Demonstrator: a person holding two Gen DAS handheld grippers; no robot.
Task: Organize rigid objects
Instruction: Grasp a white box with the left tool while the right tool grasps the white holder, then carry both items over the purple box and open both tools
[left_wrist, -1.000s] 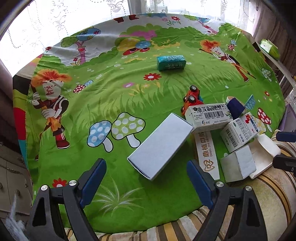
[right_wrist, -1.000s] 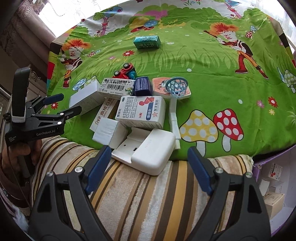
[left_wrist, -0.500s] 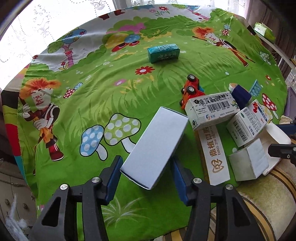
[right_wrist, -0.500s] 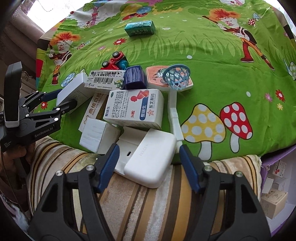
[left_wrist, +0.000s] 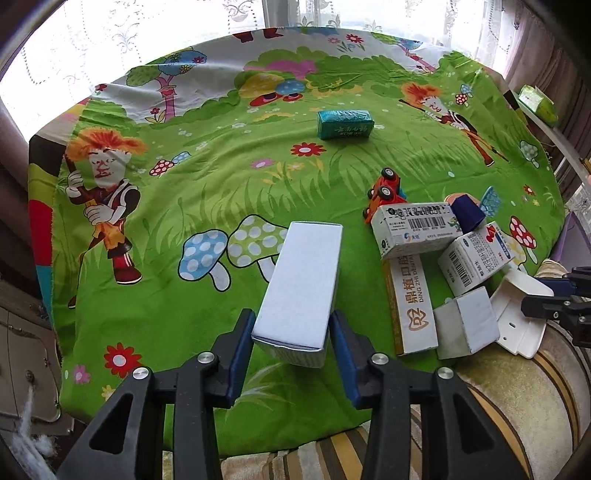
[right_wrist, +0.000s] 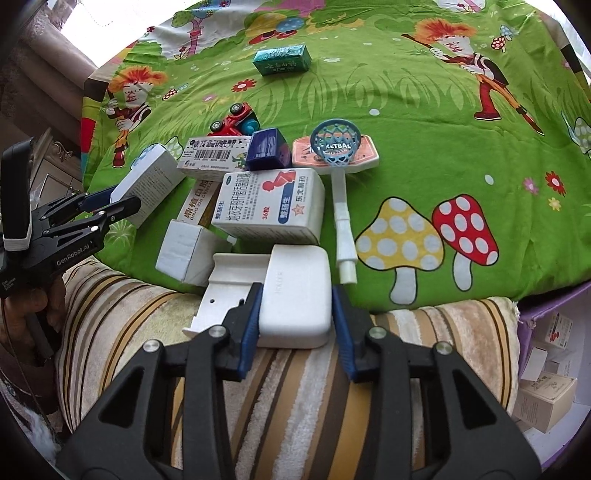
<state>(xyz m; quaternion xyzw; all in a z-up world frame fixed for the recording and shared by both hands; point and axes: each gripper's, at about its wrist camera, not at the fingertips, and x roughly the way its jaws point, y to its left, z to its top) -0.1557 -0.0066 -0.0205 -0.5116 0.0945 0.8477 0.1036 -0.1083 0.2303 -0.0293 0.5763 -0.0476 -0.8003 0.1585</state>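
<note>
Both pairs of jaws have just been closing: the left gripper (left_wrist: 291, 345) clamps the near end of the long white box (left_wrist: 301, 284), which runs up-frame, while the right gripper (right_wrist: 295, 321) pinches the white case (right_wrist: 295, 291) at lower centre.

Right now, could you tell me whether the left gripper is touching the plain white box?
Touching: the left wrist view shows the left gripper with both blue pads pressed against the plain white box, having just closed.
</note>
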